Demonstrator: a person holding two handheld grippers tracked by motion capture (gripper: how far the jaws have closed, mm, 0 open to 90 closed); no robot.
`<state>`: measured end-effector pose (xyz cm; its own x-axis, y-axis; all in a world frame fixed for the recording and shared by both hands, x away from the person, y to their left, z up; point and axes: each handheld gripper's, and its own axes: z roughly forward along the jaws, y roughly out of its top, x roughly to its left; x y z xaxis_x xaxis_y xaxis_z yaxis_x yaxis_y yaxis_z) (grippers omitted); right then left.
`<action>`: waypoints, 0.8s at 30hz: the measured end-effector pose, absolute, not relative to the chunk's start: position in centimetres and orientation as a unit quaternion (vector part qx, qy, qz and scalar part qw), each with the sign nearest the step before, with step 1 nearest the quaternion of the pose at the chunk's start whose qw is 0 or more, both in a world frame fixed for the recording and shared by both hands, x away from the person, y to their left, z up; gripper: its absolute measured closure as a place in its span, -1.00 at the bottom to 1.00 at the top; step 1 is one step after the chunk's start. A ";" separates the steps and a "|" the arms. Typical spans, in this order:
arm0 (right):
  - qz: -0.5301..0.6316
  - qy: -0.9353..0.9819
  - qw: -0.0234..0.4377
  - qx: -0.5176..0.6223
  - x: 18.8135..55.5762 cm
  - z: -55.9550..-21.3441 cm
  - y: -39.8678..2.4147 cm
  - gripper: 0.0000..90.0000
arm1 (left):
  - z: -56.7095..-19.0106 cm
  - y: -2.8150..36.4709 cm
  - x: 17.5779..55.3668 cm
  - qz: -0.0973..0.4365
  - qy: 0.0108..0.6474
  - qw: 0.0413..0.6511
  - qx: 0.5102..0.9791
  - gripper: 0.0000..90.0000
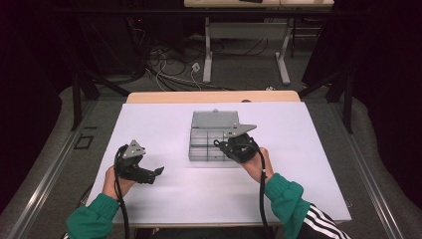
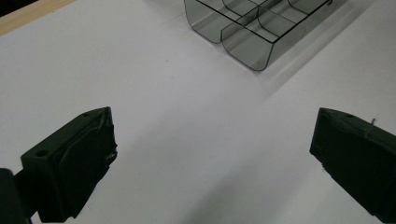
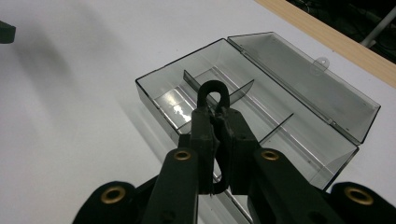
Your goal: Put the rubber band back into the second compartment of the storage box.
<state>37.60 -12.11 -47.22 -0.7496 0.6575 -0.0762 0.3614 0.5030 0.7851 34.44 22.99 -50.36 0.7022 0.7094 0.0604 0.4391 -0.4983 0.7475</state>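
Observation:
A clear grey compartment box [image 1: 215,119] lies in the middle of the white table with its lid folded open at the back. My right gripper [image 3: 217,114] hovers over the box's near compartments [image 3: 154,93], shut on a small black loop-shaped piece [image 3: 214,84] that sticks up past the fingertips. In the high view this gripper [image 1: 222,145] is over the box's front right part. My left gripper [image 2: 212,140] rests low over bare table to the left of the box [image 2: 252,28], with its jaws wide apart and nothing between them. It lies at the front left of the table [image 1: 158,172].
The white table top [image 1: 298,164] has a wooden strip [image 1: 209,97] along its far edge. Beyond it are floor cables [image 1: 164,64] and a white desk frame [image 1: 246,45]. Dark stands flank the table on both sides.

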 end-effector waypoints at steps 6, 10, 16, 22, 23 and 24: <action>0.400 0.842 0.195 0.304 38.4 -47.1 -12.2 0.89 | -50.4 22.9 34.4 0.185 0.339 0.367 0.846 -1.00; 0.398 0.840 0.199 0.311 38.9 -47.1 -12.2 0.89 | -50.4 22.9 34.5 0.182 0.339 0.365 0.848 -1.00; 0.398 0.837 0.203 0.316 39.7 -47.2 -12.2 0.89 | -50.4 22.8 34.5 0.182 0.339 0.368 0.846 -1.00; 0.399 0.833 0.208 0.322 40.5 -47.4 -12.2 0.89 | -50.4 22.9 34.5 0.182 0.339 0.364 0.848 -1.00; 0.400 0.832 0.207 0.324 40.6 -47.4 -12.1 0.89 | -50.4 22.9 34.5 0.182 0.338 0.365 0.848 -1.00; 0.398 0.832 0.207 0.327 40.7 -47.4 -12.1 0.89 | -50.4 22.9 34.5 0.182 0.338 0.365 0.848 -1.00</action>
